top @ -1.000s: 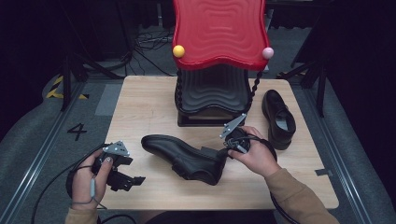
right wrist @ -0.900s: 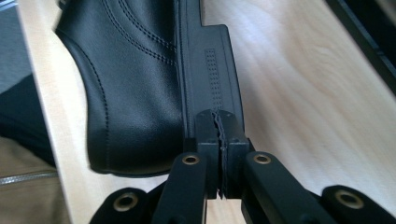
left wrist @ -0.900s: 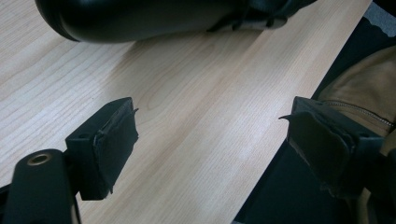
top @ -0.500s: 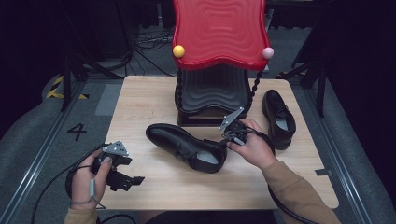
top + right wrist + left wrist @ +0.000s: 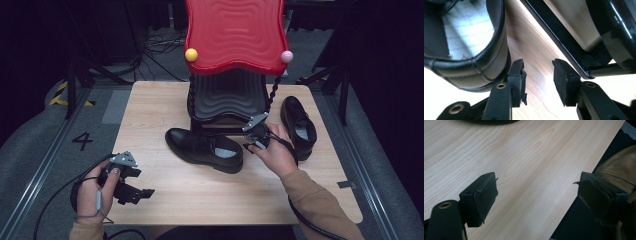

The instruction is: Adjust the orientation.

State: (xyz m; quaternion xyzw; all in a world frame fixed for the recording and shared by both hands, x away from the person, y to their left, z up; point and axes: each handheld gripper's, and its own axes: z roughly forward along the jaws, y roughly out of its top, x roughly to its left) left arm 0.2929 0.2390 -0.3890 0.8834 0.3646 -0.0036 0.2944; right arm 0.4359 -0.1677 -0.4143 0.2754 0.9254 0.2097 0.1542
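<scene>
A black leather shoe (image 5: 205,150) lies on the wooden table (image 5: 150,110) just in front of the black base of a red wavy stand (image 5: 235,35). My right gripper (image 5: 248,143) sits at the shoe's heel. Its jaws have just been opening and stand apart over bare wood, with nothing between them. In the right gripper view (image 5: 539,75) the left pad is beside the heel of the shoe (image 5: 486,50), outside it. A second black shoe (image 5: 298,125) lies at the right. My left gripper (image 5: 137,192) rests open at the front left edge, its jaws (image 5: 536,187) empty.
The stand's black base (image 5: 227,100) takes up the middle back of the table, and its frame (image 5: 564,50) runs close to my right jaw. A yellow ball (image 5: 191,54) and a pink ball (image 5: 286,56) hang at the red top's corners. A brown garment (image 5: 616,167) lies past the table's edge.
The right gripper carried the shoe by its heel back toward the stand, set it down and let go. Its jaws opened. The left gripper stayed put.
</scene>
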